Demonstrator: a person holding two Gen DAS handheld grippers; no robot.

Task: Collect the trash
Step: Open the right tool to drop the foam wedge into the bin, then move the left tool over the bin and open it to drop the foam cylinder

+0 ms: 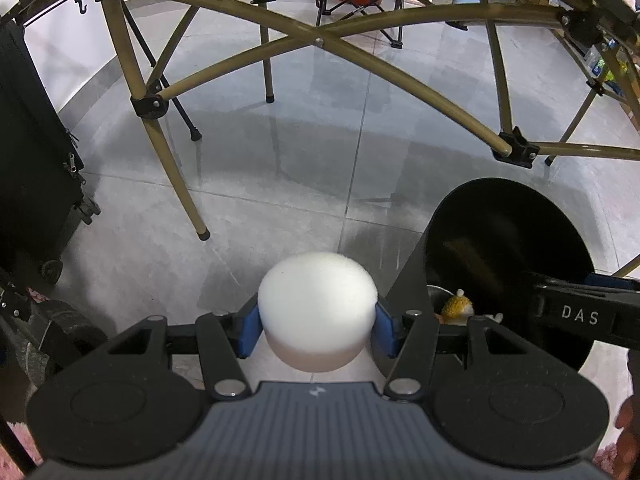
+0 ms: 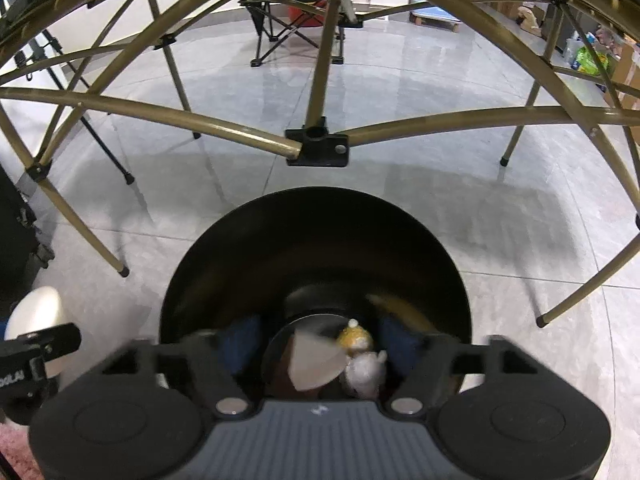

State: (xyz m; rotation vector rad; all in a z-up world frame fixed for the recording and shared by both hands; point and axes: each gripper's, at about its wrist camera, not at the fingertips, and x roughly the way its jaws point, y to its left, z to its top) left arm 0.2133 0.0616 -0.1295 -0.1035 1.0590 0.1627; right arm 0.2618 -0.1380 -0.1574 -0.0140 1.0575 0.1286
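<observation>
My left gripper (image 1: 317,330) is shut on a white round foam piece (image 1: 317,304), held above the grey tiled floor. To its right stands a black trash bin (image 1: 508,240) with a yellow wrapped ball (image 1: 458,306) inside. In the right wrist view my right gripper (image 2: 320,344) sits over the black bin's (image 2: 312,240) mouth with blue fingers (image 2: 240,344) spread apart, blurred. Inside lie a pale paper piece (image 2: 316,364), a gold foil ball (image 2: 354,338) and a white crumpled wad (image 2: 366,372). The white foam piece (image 2: 36,320) shows at far left.
A folding table's olive-gold legs and cross bars (image 1: 320,40) stand over the floor ahead. A black wheeled case (image 1: 36,160) stands at left. A folding camp chair (image 2: 292,12) is farther back. Boxes and clutter (image 2: 592,56) line the right side.
</observation>
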